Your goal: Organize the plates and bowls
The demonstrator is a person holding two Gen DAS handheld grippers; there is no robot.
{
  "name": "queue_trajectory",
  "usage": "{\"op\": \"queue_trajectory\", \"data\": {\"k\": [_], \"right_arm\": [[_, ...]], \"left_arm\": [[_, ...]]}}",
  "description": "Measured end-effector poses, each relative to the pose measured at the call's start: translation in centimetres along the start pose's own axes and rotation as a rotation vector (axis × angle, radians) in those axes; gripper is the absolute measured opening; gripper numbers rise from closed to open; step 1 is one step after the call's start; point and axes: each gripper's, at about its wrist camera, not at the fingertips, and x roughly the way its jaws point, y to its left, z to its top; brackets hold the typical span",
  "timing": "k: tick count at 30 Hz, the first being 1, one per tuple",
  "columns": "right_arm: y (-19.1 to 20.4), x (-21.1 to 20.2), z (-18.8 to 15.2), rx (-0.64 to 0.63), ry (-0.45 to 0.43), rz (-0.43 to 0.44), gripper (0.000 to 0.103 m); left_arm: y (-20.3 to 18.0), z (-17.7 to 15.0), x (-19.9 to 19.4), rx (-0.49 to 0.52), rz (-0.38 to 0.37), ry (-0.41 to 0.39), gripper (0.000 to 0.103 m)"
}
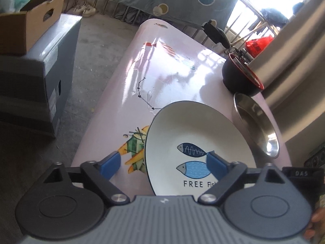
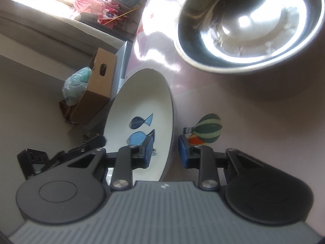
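Note:
A white plate (image 1: 199, 126) printed with two blue fish stands tilted on edge over the pink table (image 1: 162, 71). My right gripper (image 2: 165, 152) is shut on the plate (image 2: 142, 101), one pad on its inner face and one behind its rim. My left gripper (image 1: 163, 165) is wide open; the plate's lower rim lies between its fingers, with no pad pressing on it. A steel bowl (image 1: 256, 122) sits just right of the plate and fills the top of the right wrist view (image 2: 254, 24). Behind it stands a black bowl with a red rim (image 1: 237, 77).
A cardboard box (image 1: 30, 30) rests on a grey crate (image 1: 36, 77) on the floor left of the table. A beige cushioned seat (image 1: 294, 61) borders the table's right side. A hand (image 1: 316, 219) shows at the lower right edge.

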Motion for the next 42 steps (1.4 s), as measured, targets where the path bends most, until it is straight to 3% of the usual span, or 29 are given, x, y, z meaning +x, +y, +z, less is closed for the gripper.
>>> {"op": "queue_trajectory", "data": {"k": [5,10,16,20,25,37,42], "right_arm": [[-0.4,0.1,0.2,0.025,-0.001,0.017,0.022],[-0.5,0.1,0.0,0.032,0.004,-0.005,0.012],[-0.2,0.6,0.3,0.031,-0.013,-0.017,0.011],[0.3,0.6,0.0,0.007,-0.016,-0.050,0.008],[1.3,0.9,0.2,-0.054,-0.048,-0.098,0.008],[5.3,2.0,-0.6,-0.308,-0.102,-0.286,0.015],[5.5,1.5,-0.5,-0.308,-0.103,-0.300,0.016]], "left_arm": [[-0.9,0.1,0.4,0.064,0.021,0.011,0.062],[-1.6,-0.2,0.7,0.115,0.047,0.024,0.051],[-1.9,-0.4,0.9,0.117,0.073,0.012,0.050],[-3.0,-0.7,1.0,0.197,0.129,0.023,0.049],[-4.4,-1.4,1.5,0.273,0.186,0.012,0.058],[-5.0,-1.7,0.8,0.242,0.259,-0.035,0.055],[-5.3,-2.0,0.2,0.244,0.265,-0.061,0.055]]}}
